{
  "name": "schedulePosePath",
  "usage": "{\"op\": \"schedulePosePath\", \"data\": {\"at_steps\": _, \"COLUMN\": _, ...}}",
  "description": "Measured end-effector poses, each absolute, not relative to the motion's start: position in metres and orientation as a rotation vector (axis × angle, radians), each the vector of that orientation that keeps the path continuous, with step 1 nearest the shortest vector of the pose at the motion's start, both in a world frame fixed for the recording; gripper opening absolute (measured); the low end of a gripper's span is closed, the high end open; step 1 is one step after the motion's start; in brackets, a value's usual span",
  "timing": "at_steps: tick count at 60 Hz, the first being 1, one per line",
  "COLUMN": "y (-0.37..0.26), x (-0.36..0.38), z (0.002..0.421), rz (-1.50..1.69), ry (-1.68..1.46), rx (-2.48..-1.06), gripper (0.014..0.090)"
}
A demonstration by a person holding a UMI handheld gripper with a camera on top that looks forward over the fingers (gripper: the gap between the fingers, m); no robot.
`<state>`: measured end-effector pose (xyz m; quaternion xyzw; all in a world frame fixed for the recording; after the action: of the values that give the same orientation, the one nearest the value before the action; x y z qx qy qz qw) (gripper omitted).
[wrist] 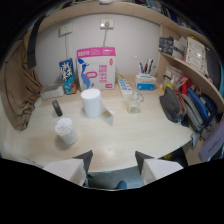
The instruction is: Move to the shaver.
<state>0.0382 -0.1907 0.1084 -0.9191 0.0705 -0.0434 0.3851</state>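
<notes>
Hand-held gripper (113, 159) open over the desk (145, 135), cotton-swab jar (65, 130) standing before the shaver (57, 107).

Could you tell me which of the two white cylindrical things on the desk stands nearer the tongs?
The cotton-swab tub, just ahead of the open tongs. The toilet paper roll stands farther back, nearer the pink box.
</notes>
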Motion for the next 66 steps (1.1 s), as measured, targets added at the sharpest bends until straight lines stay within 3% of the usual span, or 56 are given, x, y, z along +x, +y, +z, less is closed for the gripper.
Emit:
{"op": "schedulePosePath", "data": {"at_steps": 24, "y": -0.206, "x": 0.015, "z": 0.095, "rz": -0.122, "ry": 0.149, "rx": -2.355, "gripper": 0.0861}}
{"op": "schedulePosePath", "data": {"at_steps": 46, "y": -0.231, "x": -0.148, "z": 0.048, "rz": 0.049, "ry": -0.088, "rx": -2.341, "gripper": 0.0864}}
{"op": "schedulePosePath", "data": {"at_steps": 66, "y": -0.152, "x": -0.221, "z": 0.048, "rz": 0.076, "ry": -0.135, "rx": -2.231, "gripper": 0.0862}}
